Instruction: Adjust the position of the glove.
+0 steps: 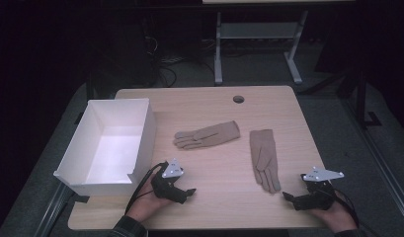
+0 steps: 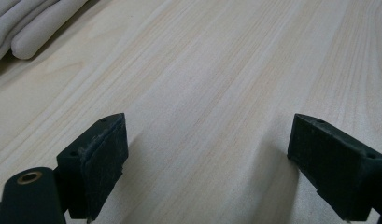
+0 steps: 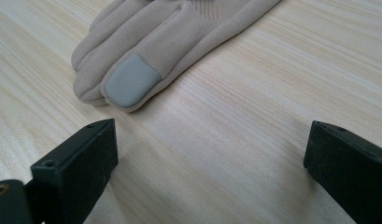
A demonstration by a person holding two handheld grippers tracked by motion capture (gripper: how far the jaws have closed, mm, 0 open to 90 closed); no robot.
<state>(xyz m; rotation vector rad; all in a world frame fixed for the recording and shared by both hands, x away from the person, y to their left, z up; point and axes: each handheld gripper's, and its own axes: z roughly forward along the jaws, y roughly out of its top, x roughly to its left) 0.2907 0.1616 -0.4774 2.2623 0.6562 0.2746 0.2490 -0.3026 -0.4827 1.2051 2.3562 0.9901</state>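
1. A light wooden table (image 1: pixel 209 207) is seen from the high view, with everything else resting on it.
2. A white open box (image 1: pixel 140 143) is placed at the table's left side, hanging partly over the edge.
3. Two beige gloves are laid flat near the middle: the left glove (image 1: pixel 208 134) lies crosswise with its fingers toward the box, and the right glove (image 1: pixel 264 158) lies lengthwise with its fingers toward the person.
4. The left gripper (image 1: pixel 188 193) is held low at the near edge, just beside the box's near corner. Its jaws are spread wide over bare wood, with nothing between them; the left glove's fingertips (image 2: pixel 25 28) are seen well ahead, to the upper left.
5. The right gripper (image 1: pixel 288 197) is held at the near right. Its jaws are likewise parted and empty; the right glove's grey-tipped finger (image 3: pixel 131 81) lies just ahead of the left jaw, not touched.
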